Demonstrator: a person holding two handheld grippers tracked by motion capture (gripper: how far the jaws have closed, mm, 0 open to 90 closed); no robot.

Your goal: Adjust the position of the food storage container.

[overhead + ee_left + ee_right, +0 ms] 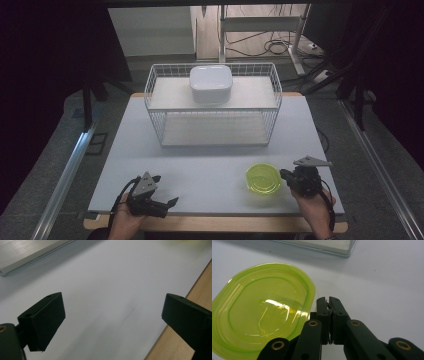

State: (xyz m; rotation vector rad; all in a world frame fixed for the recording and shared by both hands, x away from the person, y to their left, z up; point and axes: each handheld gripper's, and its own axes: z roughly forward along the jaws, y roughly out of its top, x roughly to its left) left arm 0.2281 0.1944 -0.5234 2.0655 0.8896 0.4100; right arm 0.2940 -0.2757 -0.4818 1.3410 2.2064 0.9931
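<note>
The green lid [263, 179] is lying flat on the white table [210, 170], toward the near right part of it, with its raised rim facing up and its clear yellow-green plastic catching a glare. I am seeing the right gripper [286, 175] sitting just to the right of it, low over the table; in the right gripper view its jaws are pressed together with nothing between them, and their tips [328, 300] are sitting right by the lid's [259, 307] rim, though I cannot tell whether they are touching it. The left gripper [162, 192] is resting at the near left edge of the table, well apart from the lid, and in the left gripper view I am looking between its jaws, which are standing wide with only bare table [110, 290] under them and the wooden edge [175, 347] showing beside one jaw. Farther back, a white wire basket [214, 125] is standing across the middle of the table, and a white lidded box [210, 83] is sitting on top of it near the back.
</note>
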